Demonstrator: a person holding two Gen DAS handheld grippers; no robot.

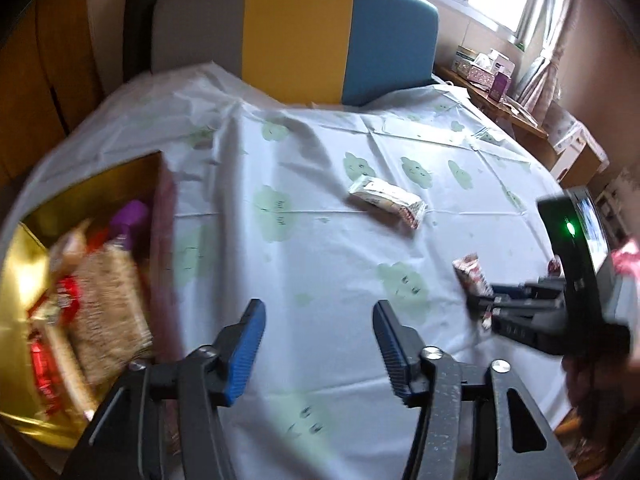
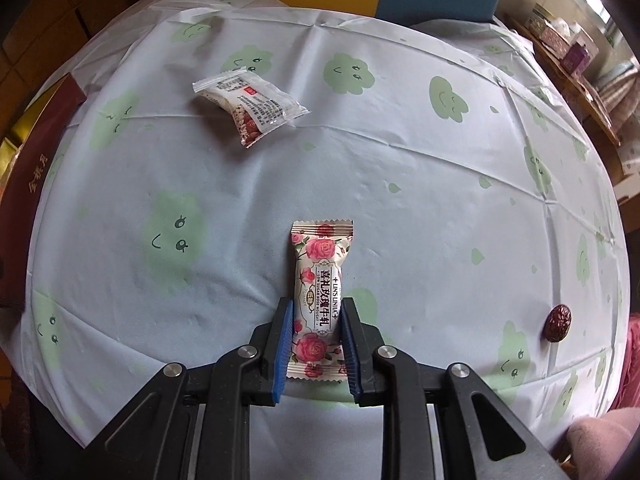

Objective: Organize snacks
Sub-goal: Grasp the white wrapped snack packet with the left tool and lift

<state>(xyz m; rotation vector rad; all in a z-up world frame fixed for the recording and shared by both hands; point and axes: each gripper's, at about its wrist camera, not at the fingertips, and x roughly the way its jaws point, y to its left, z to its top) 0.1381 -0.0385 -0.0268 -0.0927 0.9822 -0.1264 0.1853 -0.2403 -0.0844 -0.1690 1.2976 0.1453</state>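
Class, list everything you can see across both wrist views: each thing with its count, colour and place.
Rose nougat packet: one, cream with pink roses, between right gripper's pads.
Clear snack packet: one, transparent, printed, mid-table.
Small wrapped sweet: one, dark red, table's right edge.
Gift box: one, gold inside, left, holding several snacks.
Tablecloth: one, pale with green clouds.
Chair: one, grey, yellow, blue, behind table.
Left gripper: open, empty.
Right gripper: shut on packet.

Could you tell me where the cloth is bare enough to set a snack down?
Free: the cloth between the clear packet and the dark candy, and between the gold box and the clear packet. Crowded: the box's inside, and around the right hand-held gripper clamping the rose nougat.
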